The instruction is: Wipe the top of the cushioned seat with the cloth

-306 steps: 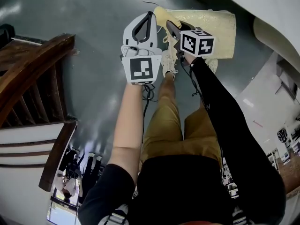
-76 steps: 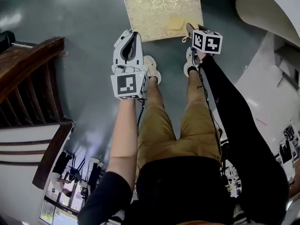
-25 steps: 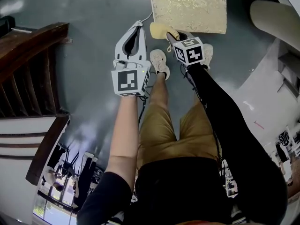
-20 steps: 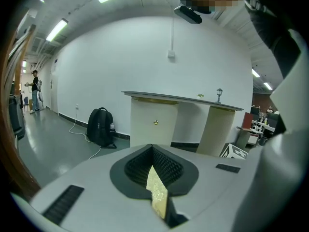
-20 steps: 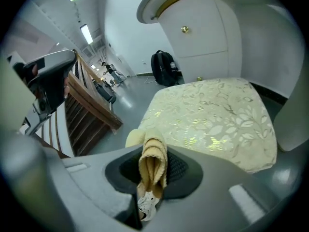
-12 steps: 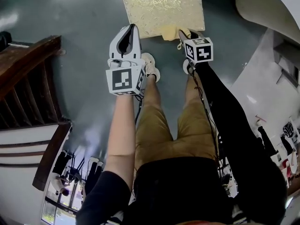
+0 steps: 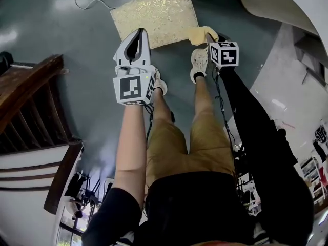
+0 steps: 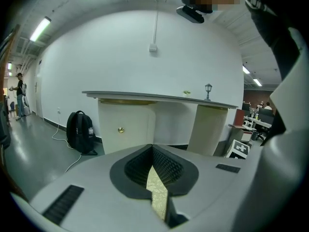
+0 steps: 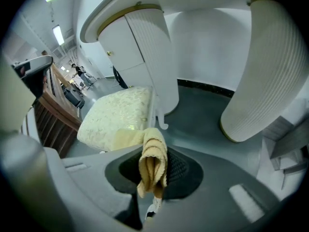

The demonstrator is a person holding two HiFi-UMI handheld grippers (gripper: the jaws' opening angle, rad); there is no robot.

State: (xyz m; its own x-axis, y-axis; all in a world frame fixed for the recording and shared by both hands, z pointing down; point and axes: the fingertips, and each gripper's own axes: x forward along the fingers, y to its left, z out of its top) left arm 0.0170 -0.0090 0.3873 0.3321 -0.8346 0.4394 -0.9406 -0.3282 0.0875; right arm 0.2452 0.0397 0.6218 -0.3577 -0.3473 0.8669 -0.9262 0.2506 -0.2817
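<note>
The cushioned seat point(image 7: 154, 15), cream with a gold leaf pattern, lies low on the grey floor ahead of the person's feet. My right gripper point(image 7: 208, 36) is shut on a folded yellow cloth point(image 7: 199, 33), which touches the seat's near right corner. In the right gripper view the cloth point(image 9: 152, 164) bunches between the jaws of the right gripper point(image 9: 153, 180) and trails toward the seat point(image 9: 118, 115). My left gripper point(image 7: 140, 33) hovers over the seat's near edge, jaws shut and holding nothing. In the left gripper view, only a sliver of gold fabric shows through the slit of the left gripper point(image 8: 154, 175).
A dark wooden stair rail point(image 7: 31, 94) stands at the left. A white curved counter base point(image 7: 287, 9) is at the upper right, with a ribbed pedestal point(image 9: 260, 71) close by. A cable point(image 7: 84, 4) lies on the floor. A black backpack point(image 8: 79, 132) leans by the wall.
My right gripper has carried the cloth rightward along the seat's near edge to its right corner. The head view has swung, so the seat now sits further left. The left gripper stays shut.
</note>
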